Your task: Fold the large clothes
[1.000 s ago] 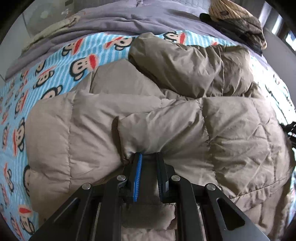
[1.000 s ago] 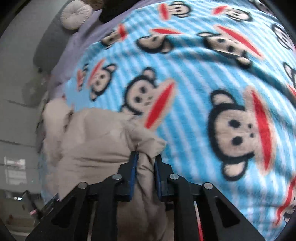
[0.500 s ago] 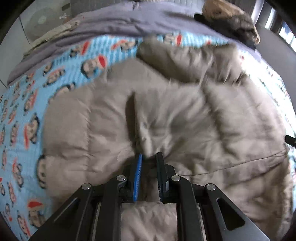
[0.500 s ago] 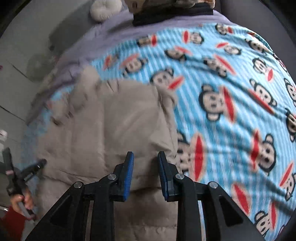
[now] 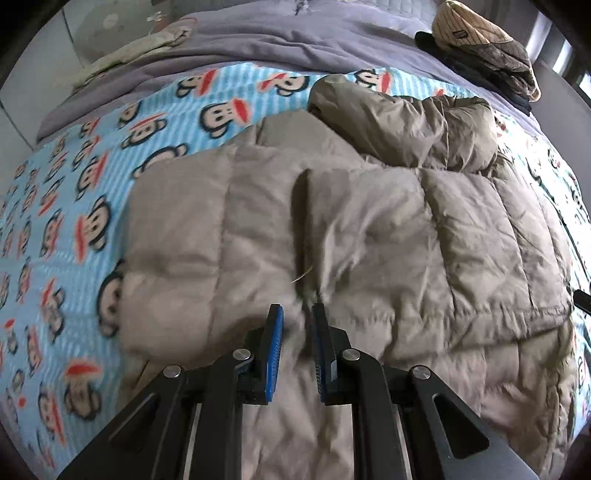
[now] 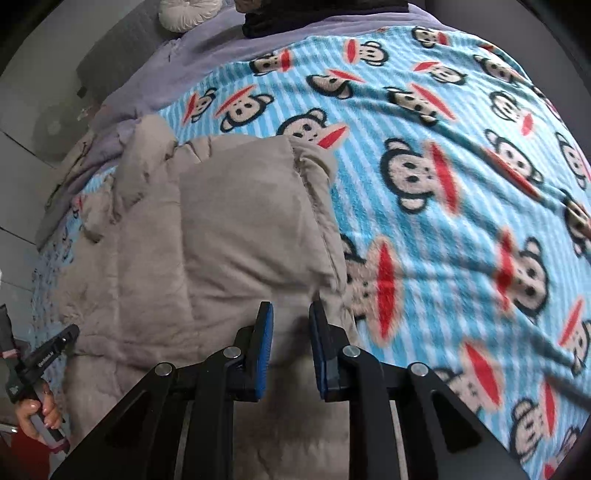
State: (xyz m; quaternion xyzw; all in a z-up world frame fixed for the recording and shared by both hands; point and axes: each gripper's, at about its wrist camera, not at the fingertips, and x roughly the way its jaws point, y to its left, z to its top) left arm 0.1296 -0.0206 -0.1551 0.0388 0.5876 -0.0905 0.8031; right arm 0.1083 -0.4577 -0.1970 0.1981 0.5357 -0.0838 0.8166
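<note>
A beige quilted puffer coat [image 5: 388,236] lies spread on the bed, with a sleeve [image 5: 399,122] folded across its far part. My left gripper [image 5: 297,314] is open and empty, hovering just above the coat's near middle. In the right wrist view the same coat [image 6: 229,236] fills the left half. My right gripper [image 6: 291,312] is open and empty above the coat's right edge. The left gripper also shows in the right wrist view [image 6: 48,354], held in a hand at the far left.
A blue striped monkey-print blanket [image 6: 461,192] covers the bed under the coat. A purple duvet [image 5: 280,40] lies at the far end. A pile of folded clothes [image 5: 484,44] sits far right, and a round cushion [image 6: 188,13] at the headboard.
Both grippers let go of the coat and opened. They pulled back and up, so the coat now lies flat with its near part folded over.
</note>
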